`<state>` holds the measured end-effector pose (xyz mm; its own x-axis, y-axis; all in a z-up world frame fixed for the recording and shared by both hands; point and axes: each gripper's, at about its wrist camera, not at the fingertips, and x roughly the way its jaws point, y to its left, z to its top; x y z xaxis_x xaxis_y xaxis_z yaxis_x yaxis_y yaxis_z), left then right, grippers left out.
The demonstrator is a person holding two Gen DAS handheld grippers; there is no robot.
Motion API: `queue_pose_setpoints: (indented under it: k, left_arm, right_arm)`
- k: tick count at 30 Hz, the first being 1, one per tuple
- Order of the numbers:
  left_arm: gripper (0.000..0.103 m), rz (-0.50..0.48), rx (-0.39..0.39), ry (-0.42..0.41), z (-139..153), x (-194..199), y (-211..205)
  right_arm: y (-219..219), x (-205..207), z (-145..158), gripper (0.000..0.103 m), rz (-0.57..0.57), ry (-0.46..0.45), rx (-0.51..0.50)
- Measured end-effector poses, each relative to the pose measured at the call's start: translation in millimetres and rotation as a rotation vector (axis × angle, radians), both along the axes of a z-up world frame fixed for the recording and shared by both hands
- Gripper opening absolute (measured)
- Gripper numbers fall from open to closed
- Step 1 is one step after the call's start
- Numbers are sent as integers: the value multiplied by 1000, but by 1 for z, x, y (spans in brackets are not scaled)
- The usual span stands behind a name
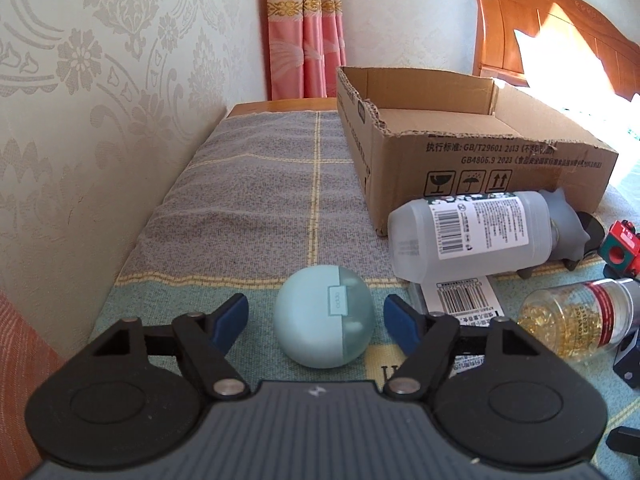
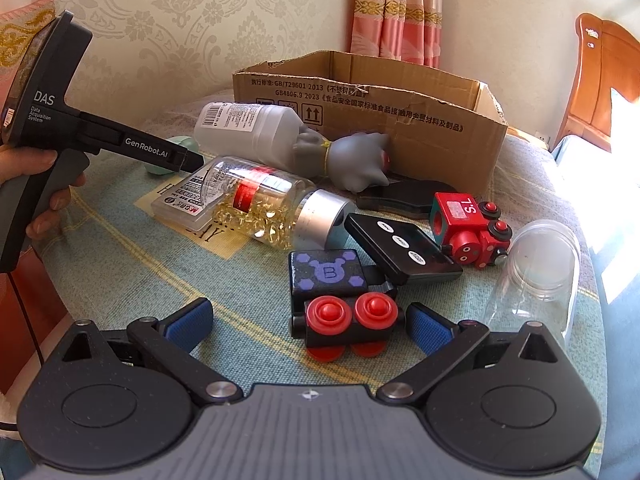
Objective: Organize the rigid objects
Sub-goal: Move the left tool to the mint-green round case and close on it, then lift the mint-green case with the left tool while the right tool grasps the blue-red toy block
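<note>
A round pale-teal earbud case lies on the checked cloth between the fingers of my left gripper. The blue pads stand a little off the case on both sides, so the gripper is open. In the right wrist view the same case peeks out behind the left gripper. My right gripper hangs open over a black toy train with red wheels; its right pad is close to the toy, its left pad well clear. An open cardboard box stands at the back.
Lying near the box are a white bottle, a grey toy figure, a jar of golden capsules, a flat barcoded case, a red toy train, a black card and a clear jar. A wall runs along the left.
</note>
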<state>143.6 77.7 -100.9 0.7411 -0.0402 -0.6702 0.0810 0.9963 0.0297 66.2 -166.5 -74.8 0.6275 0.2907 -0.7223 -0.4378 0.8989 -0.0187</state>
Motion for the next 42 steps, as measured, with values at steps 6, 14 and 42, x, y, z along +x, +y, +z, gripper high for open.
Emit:
queue_pose_setpoints:
  k: [6,14,42]
  left_arm:
    - [63,-2,-6,-16,0,-3,-2]
    - [62,-15,-20,-17,-1,-5,-3]
    - [52,-4,-42,-37,-2,-11,-7]
  right_arm:
    - [0,2,1,103,13,6,0]
    - [8,8,1,102,76,24,1]
    - [18,18,10,56,1,47,-26]
